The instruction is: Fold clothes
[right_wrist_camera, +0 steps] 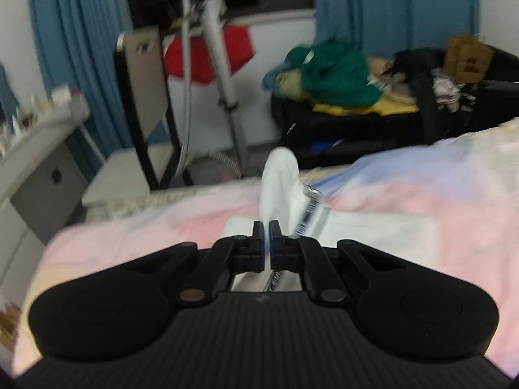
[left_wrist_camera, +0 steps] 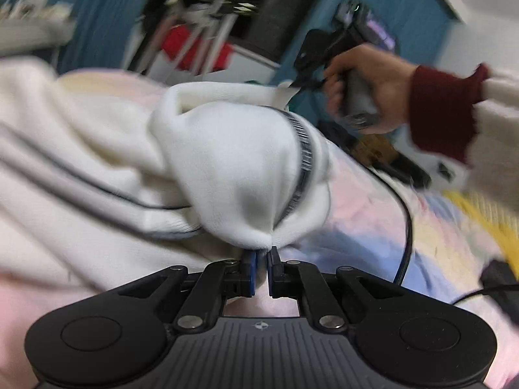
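- Two grippers, both clamped on the same white garment, which is lifted off the bed.
- Left gripper: jaws nearly together, a bunched tip of white fabric pinched right at the fingertips. Cloth balloons out beyond the pinch.
- Right gripper: jaws narrow, a thin edge of the white fabric running up between them. From the left wrist view the right hand holds its gripper at the far end of the cloth, so the piece spans between the two.
- Garment has a dark patterned band along one edge, possibly trim or a waistband; too blurred to say which.
- Second pale piece, the cream garment with thin dark stripes, lies rumpled on the bed just beside the held one. Whether it touches or is part of it, can't tell.
- Under the right gripper a flat white rectangle lies on the bedspread. Could be a folded item or the lower part of the same garment; not clear.
- Progress, my read: mid-handling. Held piece is bunched, not flat, not in a finished fold. Fits either spreading it out to fold or carrying an edge over in a fold; the pictures don't settle it.
- Left to do as far as shown: get the held piece to a neat flat fold on the bed; the cream one isn't tidy either.
- Both views motion-blurred; treat fine detail as uncertain.
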`<move>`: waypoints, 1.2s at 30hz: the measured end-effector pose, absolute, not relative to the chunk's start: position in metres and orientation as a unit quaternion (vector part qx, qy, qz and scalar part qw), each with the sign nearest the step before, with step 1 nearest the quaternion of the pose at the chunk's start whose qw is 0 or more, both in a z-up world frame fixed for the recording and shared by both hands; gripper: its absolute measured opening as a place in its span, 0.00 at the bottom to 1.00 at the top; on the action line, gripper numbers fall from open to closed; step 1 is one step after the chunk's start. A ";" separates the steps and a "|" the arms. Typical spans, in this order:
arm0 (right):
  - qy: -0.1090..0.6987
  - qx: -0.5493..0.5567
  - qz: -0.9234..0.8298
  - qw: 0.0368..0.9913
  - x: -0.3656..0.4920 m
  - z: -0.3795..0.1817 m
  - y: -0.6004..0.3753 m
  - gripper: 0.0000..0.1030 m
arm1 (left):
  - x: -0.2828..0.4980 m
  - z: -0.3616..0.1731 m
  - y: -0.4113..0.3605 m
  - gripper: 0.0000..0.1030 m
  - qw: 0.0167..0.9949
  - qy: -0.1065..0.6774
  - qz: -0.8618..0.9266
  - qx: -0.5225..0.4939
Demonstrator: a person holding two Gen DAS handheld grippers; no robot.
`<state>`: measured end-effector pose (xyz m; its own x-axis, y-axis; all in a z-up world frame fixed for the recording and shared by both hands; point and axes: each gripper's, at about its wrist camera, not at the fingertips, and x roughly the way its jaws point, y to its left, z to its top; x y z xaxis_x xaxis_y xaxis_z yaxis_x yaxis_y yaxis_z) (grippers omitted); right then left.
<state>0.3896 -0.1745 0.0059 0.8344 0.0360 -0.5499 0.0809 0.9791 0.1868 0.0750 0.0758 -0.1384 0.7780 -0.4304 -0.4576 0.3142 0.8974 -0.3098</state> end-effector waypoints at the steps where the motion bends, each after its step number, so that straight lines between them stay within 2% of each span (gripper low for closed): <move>1: 0.276 0.105 -0.016 0.955 0.375 0.016 -0.189 0.05 | 0.074 -0.137 0.077 0.07 0.937 0.265 -0.204 -0.103; 5: 0.242 0.147 -0.034 0.958 0.316 0.041 -0.257 0.05 | 0.070 -0.127 0.086 0.07 0.936 0.255 -0.217 -0.110; 9: 0.208 0.210 -0.071 0.953 0.245 0.036 -0.327 0.05 | 0.062 -0.114 0.084 0.06 0.940 0.240 -0.215 -0.114; 13: 0.205 0.288 -0.124 0.927 0.174 0.001 -0.390 0.05 | 0.046 -0.096 0.082 0.06 0.944 0.223 -0.215 -0.111; 18: 0.242 0.367 -0.193 0.877 0.110 -0.061 -0.453 0.05 | 0.019 -0.089 0.102 0.06 0.930 0.245 -0.216 -0.167; 22: 0.281 0.499 -0.171 0.801 0.090 -0.110 -0.483 0.05 | 0.006 -0.080 0.104 0.06 0.930 0.266 -0.200 -0.157; 27: 0.284 0.541 -0.114 0.783 0.100 -0.126 -0.485 0.09 | 0.014 -0.071 0.087 0.07 0.931 0.285 -0.178 -0.145; 29: 0.290 0.555 -0.107 0.773 0.103 -0.132 -0.484 0.12 | 0.016 -0.072 0.085 0.07 0.930 0.292 -0.171 -0.144; 31: 0.297 0.567 -0.104 0.761 0.105 -0.138 -0.483 0.35 | 0.019 -0.073 0.085 0.07 0.928 0.298 -0.166 -0.147; 33: 0.304 0.579 -0.102 0.750 0.107 -0.144 -0.482 0.49 | 0.021 -0.074 0.084 0.07 0.927 0.302 -0.162 -0.151; 36: 0.314 0.597 -0.098 0.732 0.110 -0.152 -0.481 0.50 | 0.026 -0.077 0.083 0.07 0.924 0.309 -0.164 -0.157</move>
